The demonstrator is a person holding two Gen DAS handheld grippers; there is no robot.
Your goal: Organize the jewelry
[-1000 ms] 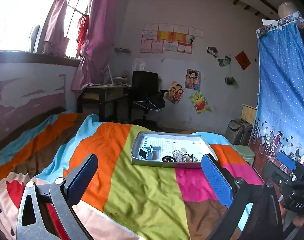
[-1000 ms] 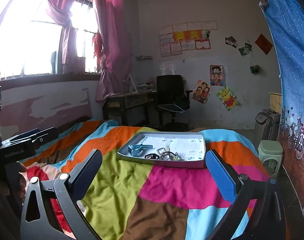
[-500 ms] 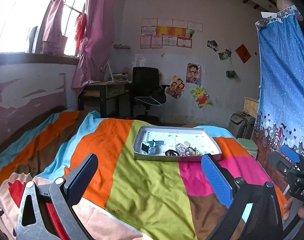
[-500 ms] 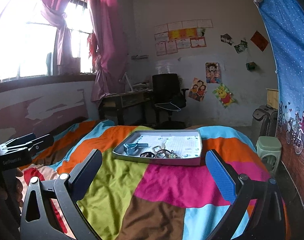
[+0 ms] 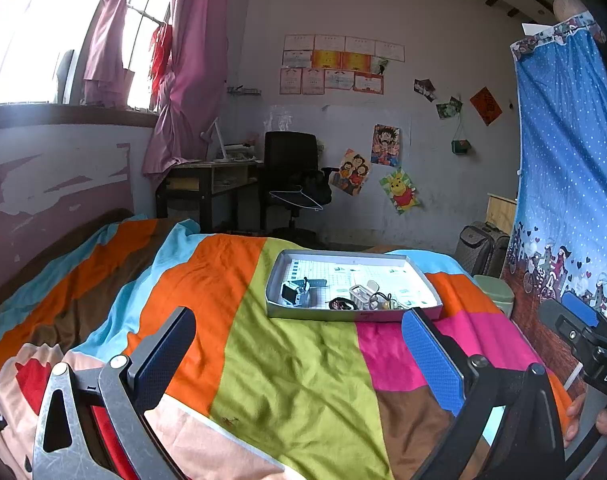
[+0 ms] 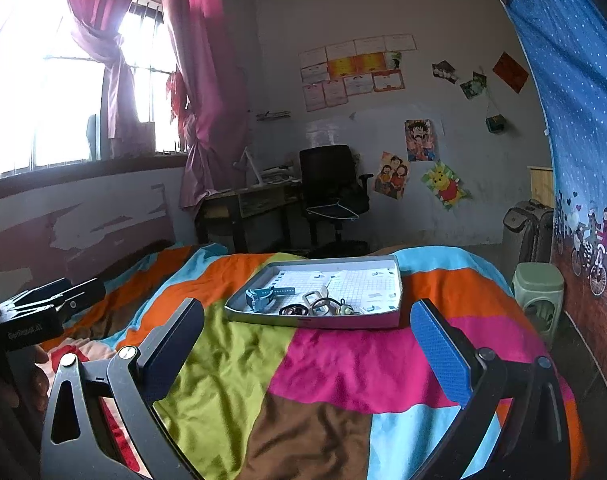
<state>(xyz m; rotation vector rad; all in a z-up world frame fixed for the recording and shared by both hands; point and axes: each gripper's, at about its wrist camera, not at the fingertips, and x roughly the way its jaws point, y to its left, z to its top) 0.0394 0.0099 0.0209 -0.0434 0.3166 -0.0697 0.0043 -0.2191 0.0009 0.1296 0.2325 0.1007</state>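
A grey tray [image 5: 419, 272] [image 6: 399, 292] lies on the striped bedspread ahead of both grippers. Inside it sit a blue-strapped watch [image 5: 297, 291] [image 6: 265, 295], a dark bracelet [image 5: 340, 303] [image 6: 293, 311], a white-framed watch [image 5: 363, 294] [image 6: 313, 298] and a small tangle of rings and chains [image 5: 385, 302] [image 6: 345, 309], all near its front wall. My left gripper [image 5: 299, 354] hangs open above the bedspread, short of the tray, with nothing between its fingers. Likewise open and holding nothing, my right gripper [image 6: 309, 346] hovers just before the tray's front edge.
The bedspread [image 5: 295, 380] has orange, green, pink and brown stripes. Beyond the bed stand a desk [image 5: 207, 184] and a black office chair [image 5: 291, 176]. A blue curtain [image 5: 563, 160], a suitcase [image 5: 481, 246] and a green stool [image 6: 537, 292] are at the right.
Both grippers have drifted a little, with the views tilting up slightly so the tray sits lower and nearer. Both stay open; the tray's contents have not moved.
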